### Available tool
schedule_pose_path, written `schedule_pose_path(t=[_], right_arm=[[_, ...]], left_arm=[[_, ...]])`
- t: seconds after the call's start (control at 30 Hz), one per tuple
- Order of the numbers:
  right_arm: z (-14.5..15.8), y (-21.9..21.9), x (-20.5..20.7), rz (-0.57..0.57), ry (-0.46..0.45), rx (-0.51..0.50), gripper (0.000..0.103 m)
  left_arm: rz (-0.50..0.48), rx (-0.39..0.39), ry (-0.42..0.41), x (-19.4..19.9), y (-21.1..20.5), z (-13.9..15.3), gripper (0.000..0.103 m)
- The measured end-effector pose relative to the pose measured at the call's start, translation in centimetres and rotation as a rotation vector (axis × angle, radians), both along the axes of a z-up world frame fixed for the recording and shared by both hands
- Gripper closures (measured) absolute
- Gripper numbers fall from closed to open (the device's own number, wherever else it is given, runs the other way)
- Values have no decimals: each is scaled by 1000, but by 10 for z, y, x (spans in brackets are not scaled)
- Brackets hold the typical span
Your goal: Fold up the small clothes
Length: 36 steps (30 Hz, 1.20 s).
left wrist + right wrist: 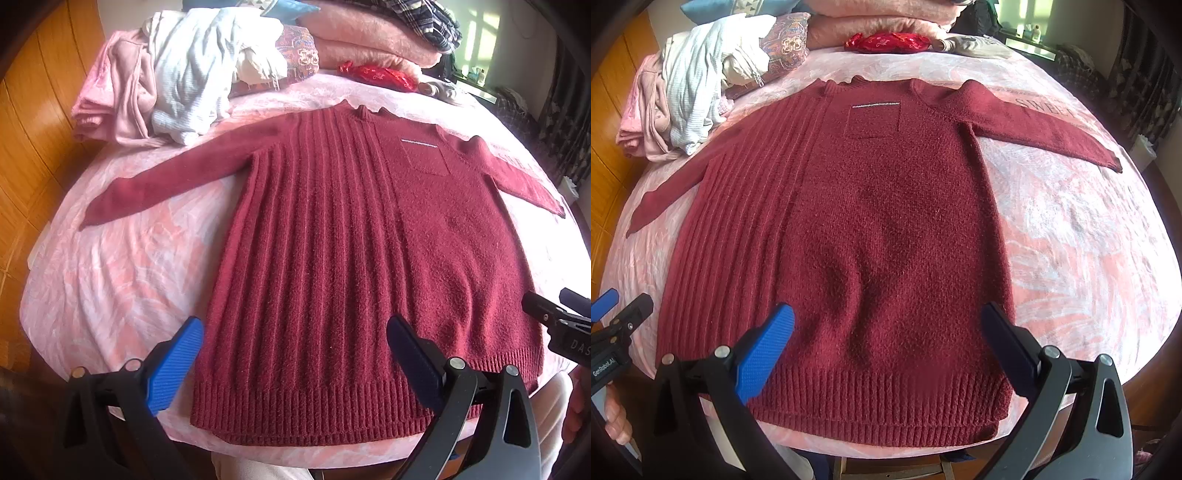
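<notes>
A: Sweater (354, 236), maroon knit, lay flat and face up on the bed (122, 258), both sleeves spread out, hem toward the camera. Nothing folded yet.

B: Tongs?

A: Left tongs (295, 354) were wide apart, holding nothing, hovering over the hem's left half. Right tongs (888, 343) also wide, empty, over the hem's right half. Neither touched the knit as far as I could tell.

B: Step in hand?

A: My guess: the first fold. To do it well, each pair should have pinched a full layer of ribbed hem (879, 410) near a corner, not just fuzz, then lifted evenly so the body didn't skew. Sleeves probably wanted tucking inward first; left sleeve (166, 184) and right sleeve (1041, 125) both stuck out well past the body. Thick knit, so a deep bite would have helped against slipping.

B: Any text?

A: Bed cover read "SWEET" (1047, 107) beside the right sleeve, partly covered. Left tool body showed "GenRobot.AI" (604, 367) in the right view; right tool showed "DAS" (580, 345), cut off. Chest pocket (873, 120) had a pale stitched line, no lettering.

B: Clutter?

A: Clothes pile (177, 85) at the far left corner, red pouch (886, 42) at the far edge, well apart from the sweater.
</notes>
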State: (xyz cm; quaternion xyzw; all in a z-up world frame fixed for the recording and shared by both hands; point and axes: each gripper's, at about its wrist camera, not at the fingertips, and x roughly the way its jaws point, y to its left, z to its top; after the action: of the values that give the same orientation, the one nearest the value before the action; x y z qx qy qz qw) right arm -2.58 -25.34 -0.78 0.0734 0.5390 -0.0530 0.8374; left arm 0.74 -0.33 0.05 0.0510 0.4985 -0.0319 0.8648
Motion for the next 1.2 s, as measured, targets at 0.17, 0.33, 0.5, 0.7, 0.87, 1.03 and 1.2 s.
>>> schedule_pose_path(t=[0.17, 0.33, 0.5, 0.7, 0.87, 1.03, 1.2], right_arm=[[0, 0, 1, 1, 1, 0, 3], [-2, 0, 0, 4, -1, -1, 3], [-3, -2, 0, 2, 2, 4, 3], [-4, -2, 1, 2, 4, 3, 3], [-5, -1, 1, 3, 4, -1, 3], [-5, -2, 1, 2, 6, 1, 3], [-5, -2, 1, 1, 6, 3, 3]], left_arm=[[3, -3, -5, 1, 0, 3, 4], [2, -2, -5, 2, -1, 4, 4], [1, -2, -5, 1, -2, 4, 4], [5, 2, -3, 2, -4, 2, 4], [3, 1, -2, 3, -3, 2, 4], [2, 0, -2, 4, -2, 2, 4], [3, -1, -3, 5, -2, 2, 4]])
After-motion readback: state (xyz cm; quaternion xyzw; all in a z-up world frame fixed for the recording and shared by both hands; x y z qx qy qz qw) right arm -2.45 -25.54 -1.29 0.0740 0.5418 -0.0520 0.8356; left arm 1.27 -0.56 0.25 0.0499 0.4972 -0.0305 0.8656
